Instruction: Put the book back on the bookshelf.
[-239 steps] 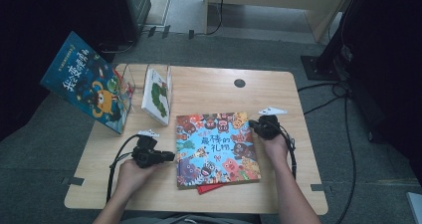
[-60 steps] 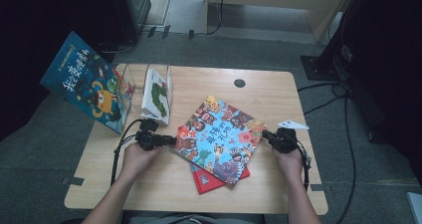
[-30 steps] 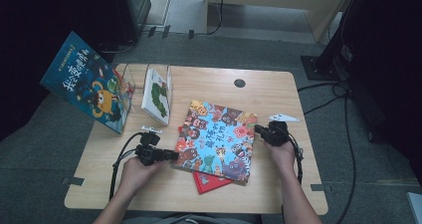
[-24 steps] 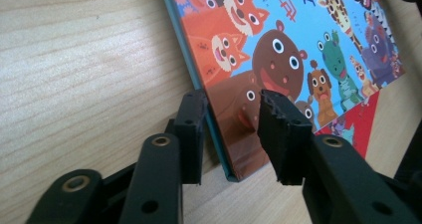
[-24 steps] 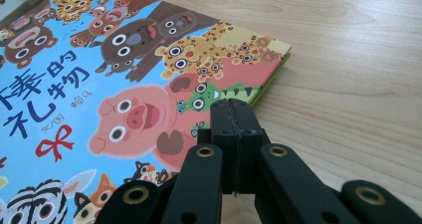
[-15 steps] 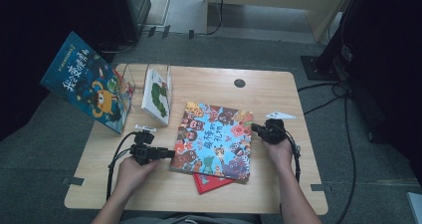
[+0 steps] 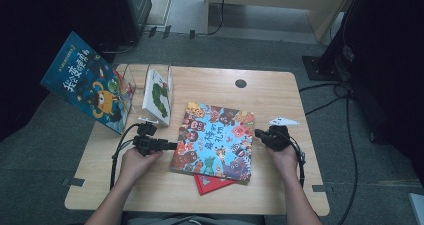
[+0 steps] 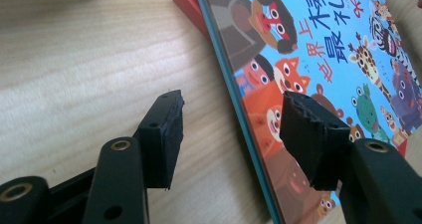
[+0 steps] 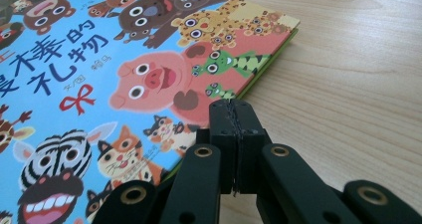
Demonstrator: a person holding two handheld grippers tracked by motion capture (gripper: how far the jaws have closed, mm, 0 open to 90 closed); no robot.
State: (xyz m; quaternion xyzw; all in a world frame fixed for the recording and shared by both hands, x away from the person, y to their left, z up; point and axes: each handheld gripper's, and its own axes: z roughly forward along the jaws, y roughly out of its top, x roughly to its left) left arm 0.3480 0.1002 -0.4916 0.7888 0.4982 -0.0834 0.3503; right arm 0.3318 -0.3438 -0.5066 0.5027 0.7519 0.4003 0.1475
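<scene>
picture book (image 7: 216,141), large, flat, blue cover crowded with cartoon animals: at middle of pale wooden table (image 7: 270,92), long axis running from near edge toward far edge, slightly skewed; stacked on thin red book (image 7: 210,183), red corner poking out toward near edge. left gripper (image 7: 170,145): just off book's left edge, jaws apart, just been opening, nothing between them but bare wood, blue spine just inside right pad (image 8: 308,134). right gripper (image 9: 233,115): at book's right edge, jaws pressed together, tips meeting over cover's edge, empty. both about equally near. clear plastic book stand (image 7: 150,80) at far left corner, white book (image 7: 157,96) upright in it, dark blue book (image 7: 87,87) leaning off left edge. grey floor, cables around.
</scene>
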